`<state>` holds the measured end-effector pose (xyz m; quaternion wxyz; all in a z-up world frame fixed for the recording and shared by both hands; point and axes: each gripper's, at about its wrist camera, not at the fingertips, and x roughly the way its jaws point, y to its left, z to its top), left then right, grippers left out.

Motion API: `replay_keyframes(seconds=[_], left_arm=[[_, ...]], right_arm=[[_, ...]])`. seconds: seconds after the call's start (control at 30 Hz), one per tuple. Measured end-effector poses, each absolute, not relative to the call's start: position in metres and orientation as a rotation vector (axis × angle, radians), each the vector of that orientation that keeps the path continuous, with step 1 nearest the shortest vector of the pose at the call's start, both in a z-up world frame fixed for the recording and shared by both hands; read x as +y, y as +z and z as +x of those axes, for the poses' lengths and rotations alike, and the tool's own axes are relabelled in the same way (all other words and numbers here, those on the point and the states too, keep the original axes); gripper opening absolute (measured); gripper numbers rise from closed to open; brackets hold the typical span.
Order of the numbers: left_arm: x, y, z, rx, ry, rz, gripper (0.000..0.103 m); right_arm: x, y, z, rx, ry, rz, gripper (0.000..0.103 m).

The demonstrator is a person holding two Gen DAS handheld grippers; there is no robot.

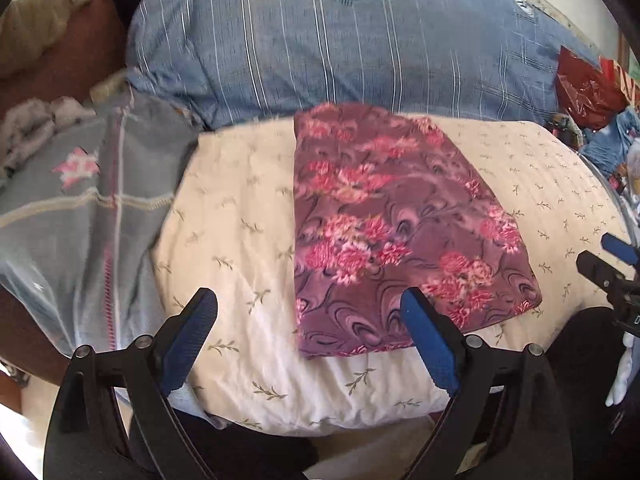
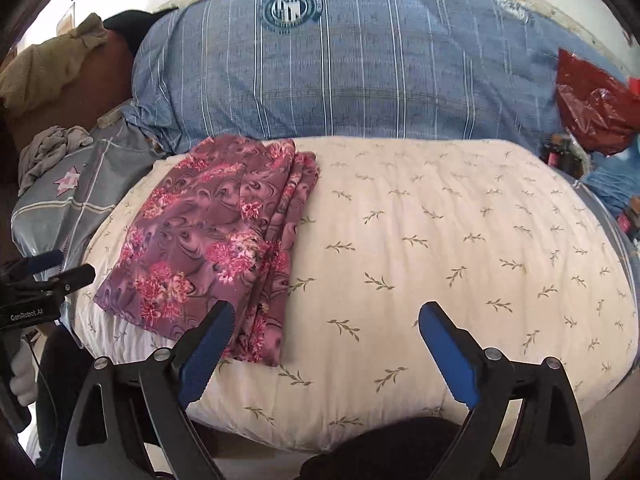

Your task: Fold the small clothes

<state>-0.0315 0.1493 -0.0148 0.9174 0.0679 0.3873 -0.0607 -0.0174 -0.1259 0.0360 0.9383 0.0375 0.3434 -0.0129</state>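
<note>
Both claws are seen spread wide, nothing gripped! On the left gripper the blue pads are held well apart above the near edge of the cream pillow, with empty air between them. On the right gripper the jaws are likewise splayed open, and no cloth is caught between its fingers.

And there it is: the purple floral garment is laid flat and folded on the cream pillow, a neat rectangle with several layered edges stacked along one long side. From the right wrist view it is found on the left half of the pillow, its near corner just beside the right gripper's left finger, though contact cannot be told. From the left wrist view its near edge is seen between the two pads, lying on the pillow beyond them.

A blue striped pillow is propped behind. A grey patterned cloth is draped off to the left, and a red plastic bag is spotted far right.
</note>
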Motion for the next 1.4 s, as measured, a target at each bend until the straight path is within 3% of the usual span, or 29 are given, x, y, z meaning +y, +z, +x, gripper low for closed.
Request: replay_keyframes(seconds=[0.53,1.1,1.4], left_arm=[[0.113,-0.007,-0.062,0.762,-0.202,0.159,0.094],[0.097,-0.002,-0.082,0.774,-0.309,0.143,0.094],[0.099,0.006,-0.085,0.719,-0.302,0.136,0.094]], right_arm=[[-0.124,0.043,-0.049,0.576,0.001,0.122,0.1],[-0.126,0.04,-0.043,0.618,-0.044,0.107,0.1],[-0.119,0.069,-0.052,0.618,-0.053,0.038,0.1]])
